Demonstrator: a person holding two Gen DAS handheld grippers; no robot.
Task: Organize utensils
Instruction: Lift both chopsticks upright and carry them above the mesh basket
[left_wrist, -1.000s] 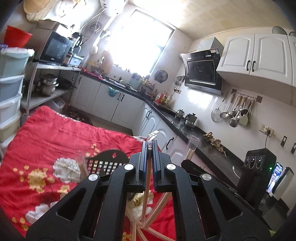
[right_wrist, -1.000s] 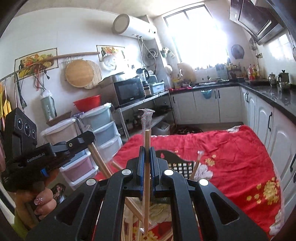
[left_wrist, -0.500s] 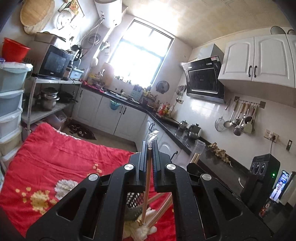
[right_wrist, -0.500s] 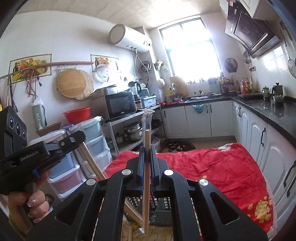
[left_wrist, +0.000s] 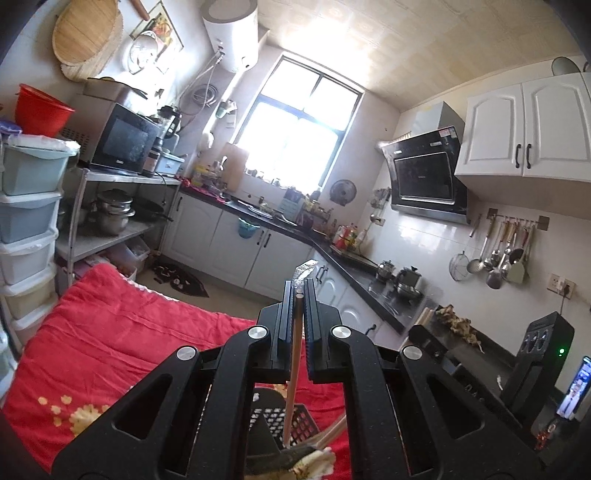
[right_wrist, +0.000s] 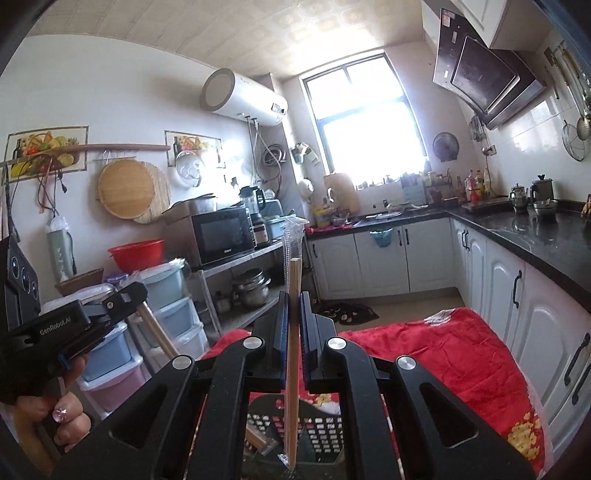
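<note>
chopstick (right_wrist: 293, 369) upright (tip down)

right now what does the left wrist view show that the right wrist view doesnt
Only the left wrist view shows the white wall cupboards, the rack of hanging ladles and a phone at the counter's end.

Only the right wrist view shows the person's hand holding the left gripper, the fruit pictures on the wall and the kettle.

Both show a wrapped chopstick pinched upright in shut jaws, the black basket, the red quilt, the microwave and the water heater.
</note>
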